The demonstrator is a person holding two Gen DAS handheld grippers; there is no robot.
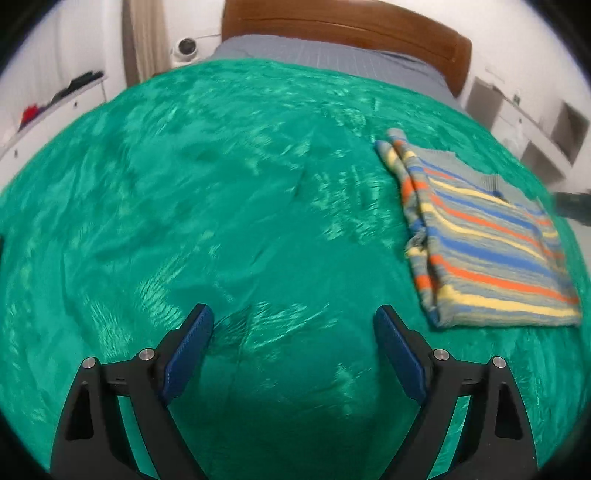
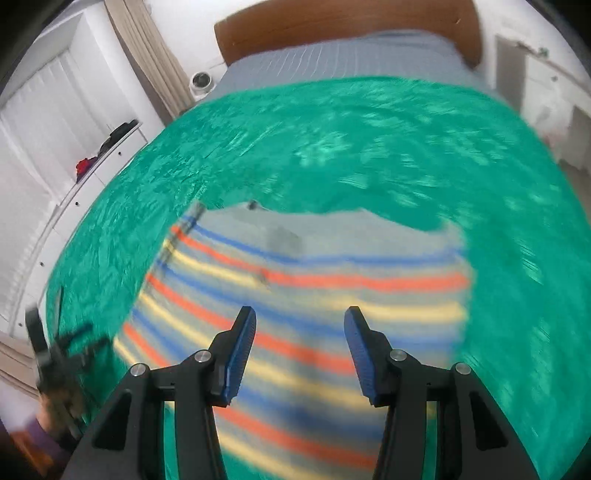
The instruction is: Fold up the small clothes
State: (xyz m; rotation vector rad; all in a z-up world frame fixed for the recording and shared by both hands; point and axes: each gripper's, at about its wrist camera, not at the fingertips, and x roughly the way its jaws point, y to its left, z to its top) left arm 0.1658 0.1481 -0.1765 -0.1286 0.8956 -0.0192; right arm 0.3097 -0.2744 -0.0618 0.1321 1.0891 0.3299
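A small striped sweater [image 1: 487, 236], grey with blue, orange and yellow bands, lies folded on the green blanket [image 1: 221, 206] at the right of the left wrist view. My left gripper [image 1: 293, 317] hangs open over bare blanket to the sweater's left, nothing between its blue pads. In the right wrist view the same sweater [image 2: 314, 288] fills the middle, blurred. My right gripper [image 2: 300, 319] hovers above it with jaws apart and nothing gripped. The other gripper [image 2: 62, 365] shows blurred at the lower left there, with a purple sleeve [image 2: 44, 435] behind it.
The blanket covers a bed with a grey sheet [image 1: 332, 55] and a wooden headboard [image 1: 347, 22] at the far end. White drawers [image 2: 48, 177] with dark and red items stand on the left. White shelves [image 1: 535, 122] stand on the right.
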